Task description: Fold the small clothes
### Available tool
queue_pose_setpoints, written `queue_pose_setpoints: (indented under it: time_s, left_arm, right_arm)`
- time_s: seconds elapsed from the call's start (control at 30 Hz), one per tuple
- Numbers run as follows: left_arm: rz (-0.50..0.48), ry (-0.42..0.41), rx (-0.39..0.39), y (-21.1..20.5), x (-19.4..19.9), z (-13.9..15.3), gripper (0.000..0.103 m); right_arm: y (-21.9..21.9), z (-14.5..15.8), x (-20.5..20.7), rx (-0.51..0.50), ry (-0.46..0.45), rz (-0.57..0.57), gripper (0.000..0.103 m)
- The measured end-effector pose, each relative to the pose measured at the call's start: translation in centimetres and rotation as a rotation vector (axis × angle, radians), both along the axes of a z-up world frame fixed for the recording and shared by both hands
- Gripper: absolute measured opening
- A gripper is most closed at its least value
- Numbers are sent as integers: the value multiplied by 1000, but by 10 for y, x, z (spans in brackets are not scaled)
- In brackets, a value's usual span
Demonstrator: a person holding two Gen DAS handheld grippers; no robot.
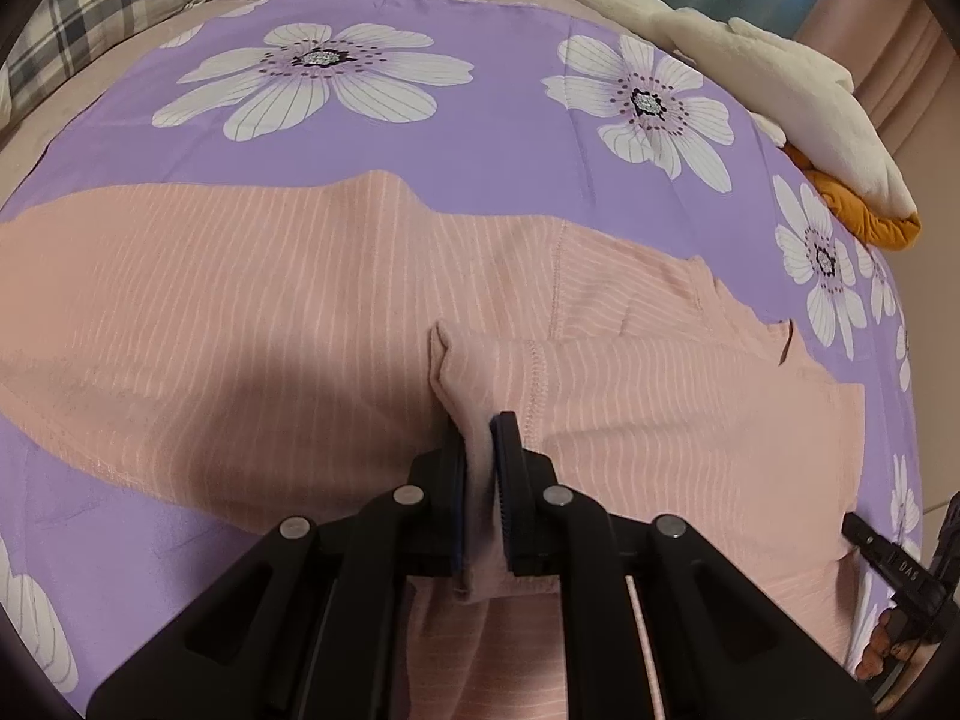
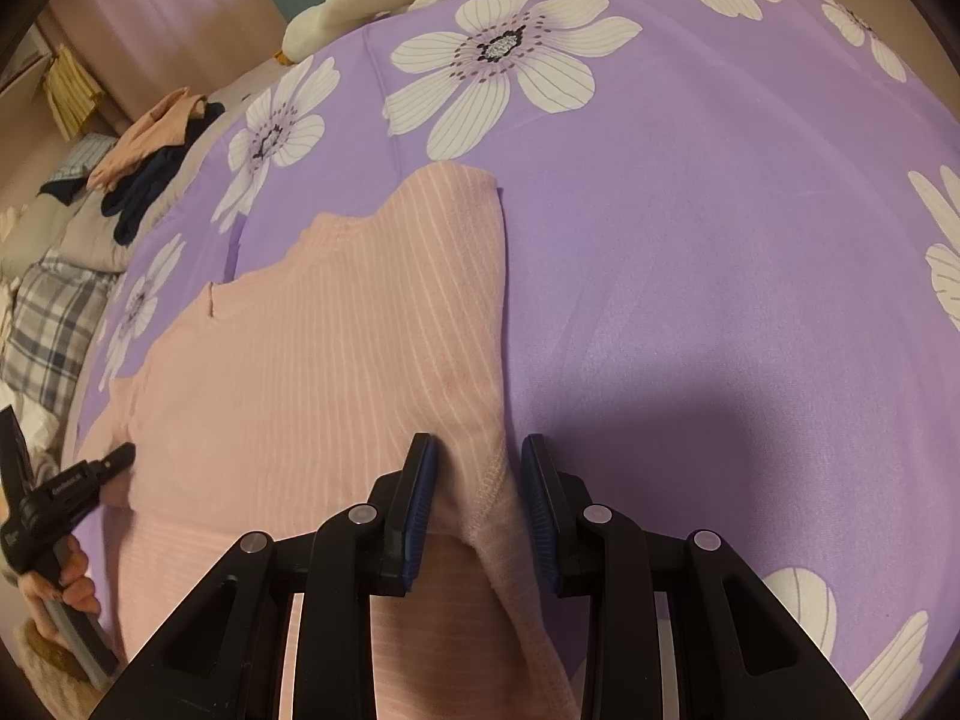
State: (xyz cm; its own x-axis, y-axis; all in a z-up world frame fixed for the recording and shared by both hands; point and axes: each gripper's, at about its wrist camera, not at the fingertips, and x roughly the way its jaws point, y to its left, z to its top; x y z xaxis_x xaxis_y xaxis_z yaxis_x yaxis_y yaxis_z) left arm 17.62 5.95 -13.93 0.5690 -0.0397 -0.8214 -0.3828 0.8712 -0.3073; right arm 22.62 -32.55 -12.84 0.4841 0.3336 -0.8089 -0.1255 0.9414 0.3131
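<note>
The left gripper [image 1: 480, 450] has its jaws nearly together and easing apart, a pinched ridge of the pink striped top [image 1: 270, 312] between the pads. The right gripper [image 2: 477, 480] has its jaws partly apart, with the stitched hem of the same top draped between them; the cloth looks slack there, and I cannot tell whether the pads press it. Both grips sit on the near hem, likely so the bottom edge can be carried over together for a fold. The top lies spread flat on the purple flowered bedsheet [image 2: 690, 270]. Beyond it, a white plush toy [image 1: 780, 84] and a pile of other clothes [image 2: 156, 156] lie at the bed's edge.
</note>
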Motion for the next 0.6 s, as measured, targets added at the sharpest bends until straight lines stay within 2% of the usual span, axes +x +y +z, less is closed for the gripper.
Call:
queue_pose_setpoints:
  time_s: [0.23,0.4,0.6]
  left_arm:
    - [-4,-23,-64,9,-3,-6,12]
    - [-34,-38,-60,9,-4,-7,12]
    - [-61,-24,-47,9,-2,-7,12]
  right_arm:
    - [5,0,-3,-44,-27,-4,32]
    - [14,0,-6,-120,-64,-4,31]
    - [29,2,3,-217,-23,-25,31]
